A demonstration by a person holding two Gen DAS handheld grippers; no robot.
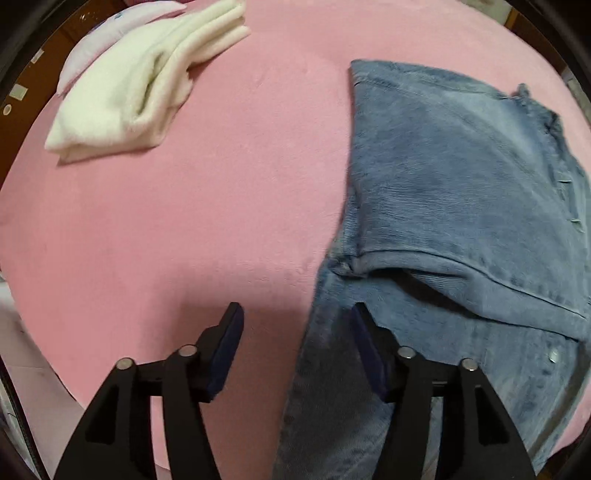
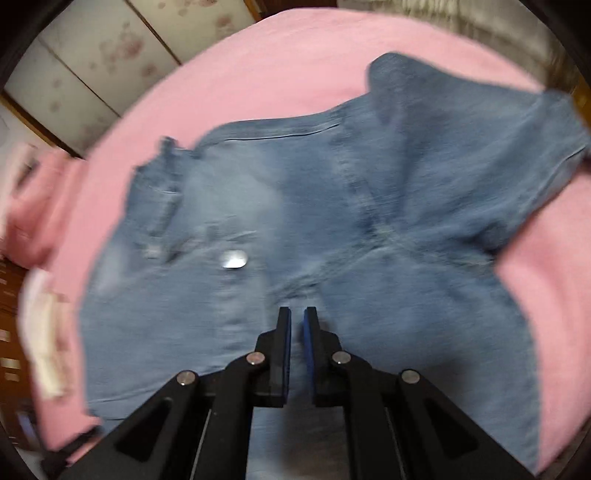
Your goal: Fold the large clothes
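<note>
A pair of light blue jeans (image 1: 454, 206) lies on the pink bed (image 1: 184, 221), with one leg folded back over the seat. My left gripper (image 1: 295, 314) is open, hovering over the jeans' left edge near the crotch; nothing is between its pads. In the right wrist view the jeans (image 2: 295, 206) fill the frame, blurred by motion, with a metal button (image 2: 232, 259) showing. My right gripper (image 2: 297, 314) is nearly closed over the denim near the fly, a thin gap between the pads; whether cloth is pinched cannot be told.
A folded white towel or garment (image 1: 147, 85) lies at the far left of the bed, with a pale pillow (image 1: 110, 33) behind it. A floral sliding door (image 2: 92, 62) stands beyond the bed. The bed's edge drops off at lower left (image 1: 33, 350).
</note>
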